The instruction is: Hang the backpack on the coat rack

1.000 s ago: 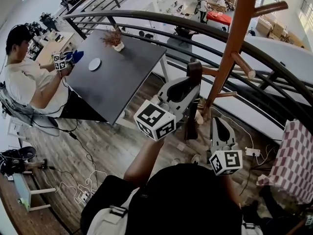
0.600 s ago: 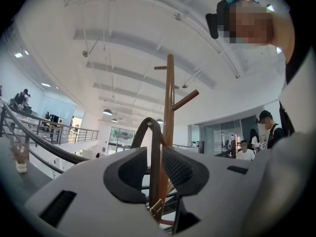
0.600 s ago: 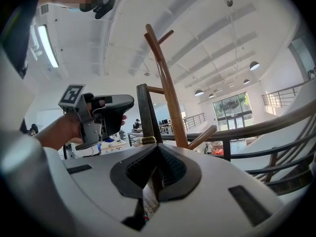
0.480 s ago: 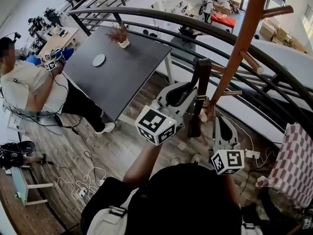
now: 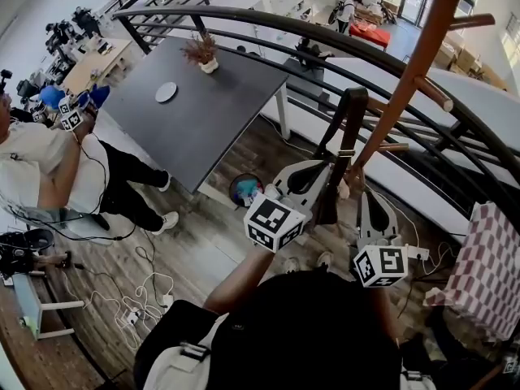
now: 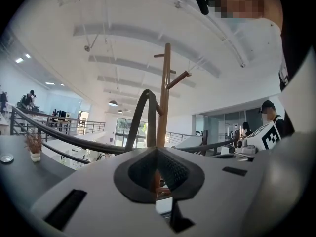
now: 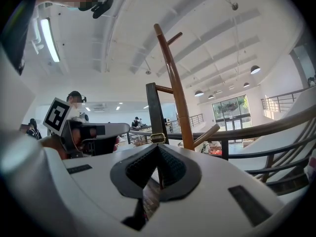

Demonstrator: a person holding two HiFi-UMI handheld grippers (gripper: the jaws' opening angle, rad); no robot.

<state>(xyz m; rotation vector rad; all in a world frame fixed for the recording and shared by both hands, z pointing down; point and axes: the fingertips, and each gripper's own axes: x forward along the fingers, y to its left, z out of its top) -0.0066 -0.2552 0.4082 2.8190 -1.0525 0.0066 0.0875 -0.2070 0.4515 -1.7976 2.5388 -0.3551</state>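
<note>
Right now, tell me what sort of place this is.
Probably an open-plan office or lab, perhaps on a mezzanine: a curved black railing, a dark table with a small plant, and cluttered work desks beyond.

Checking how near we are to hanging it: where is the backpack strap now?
Head view, centre-right: the strap rises from between the left gripper and right gripper, its top just left of the coat rack pole, beside a lower peg.

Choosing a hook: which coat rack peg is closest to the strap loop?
The mid-height peg pointing left off the pole, right beside the backpack strap; the other pegs stick out rightward.
</note>
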